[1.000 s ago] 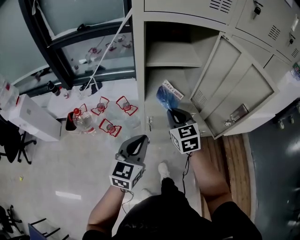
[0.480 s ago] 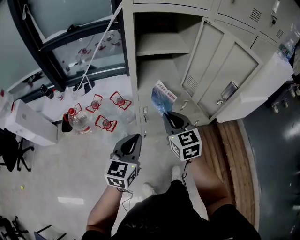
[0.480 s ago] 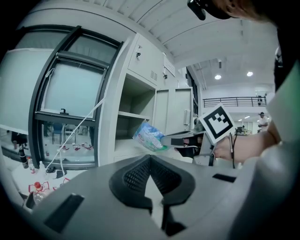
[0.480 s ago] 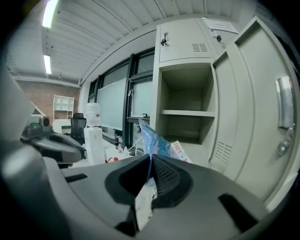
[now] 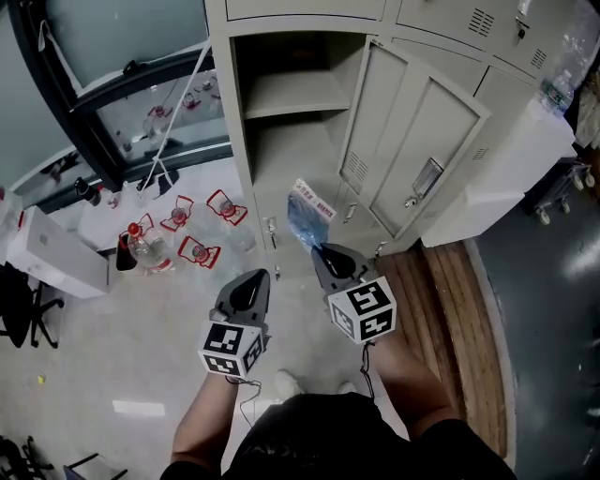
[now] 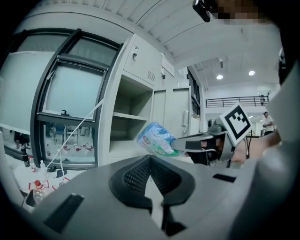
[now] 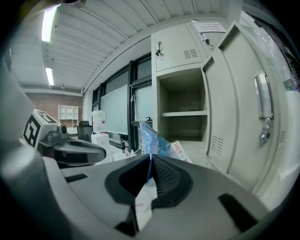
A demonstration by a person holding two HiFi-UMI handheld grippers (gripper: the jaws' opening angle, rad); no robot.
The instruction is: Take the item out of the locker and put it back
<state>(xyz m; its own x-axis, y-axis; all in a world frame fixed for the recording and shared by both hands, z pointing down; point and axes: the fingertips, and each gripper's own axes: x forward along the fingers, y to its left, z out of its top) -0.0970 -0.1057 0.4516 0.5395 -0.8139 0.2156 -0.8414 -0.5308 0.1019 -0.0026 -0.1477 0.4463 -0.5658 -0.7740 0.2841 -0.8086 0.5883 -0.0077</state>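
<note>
I'm in what looks like an office or lab back area. A bank of grey steel lockers (image 5: 441,23) with vents and latches faces me, one door (image 5: 403,141) open. Beside it are a big dark-framed window (image 5: 131,37), a black office chair (image 5: 14,300), white cartons (image 5: 52,253) and water bottles (image 5: 141,248) on the pale floor (image 5: 112,356), with strip lights (image 7: 48,23) overhead.

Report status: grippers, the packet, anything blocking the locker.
Right gripper shut on blue packet, held just outside open locker. Left gripper shut, empty. Door swung wide; nothing blocking the opening.
</note>
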